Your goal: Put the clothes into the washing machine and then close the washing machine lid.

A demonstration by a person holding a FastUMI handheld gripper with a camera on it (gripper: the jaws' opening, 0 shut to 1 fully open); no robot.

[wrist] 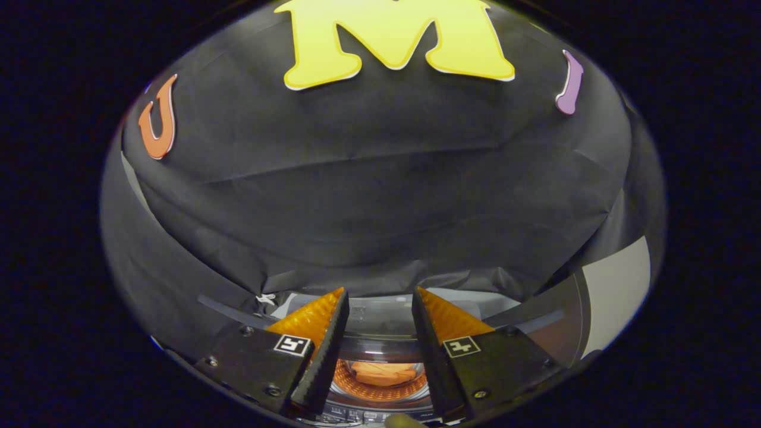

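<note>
My gripper (380, 297) is open, its two fingers spread apart with nothing held between them. Below and between the fingers I look down on the washing machine (380, 318), its pale top panel showing just beyond the fingertips. The round drum opening (380, 389) sits lower between the fingers, with a ribbed rim lit orange. Inside the drum lies a piece of clothing (383, 374), seen as an orange-lit crumpled shape. The machine's lid cannot be made out clearly.
The booth's black cloth wall (380, 196) hangs close behind the machine and rises well above it. A pale wall strip (618, 285) shows to the right of the cloth. A control strip (362, 416) runs along the machine's near edge.
</note>
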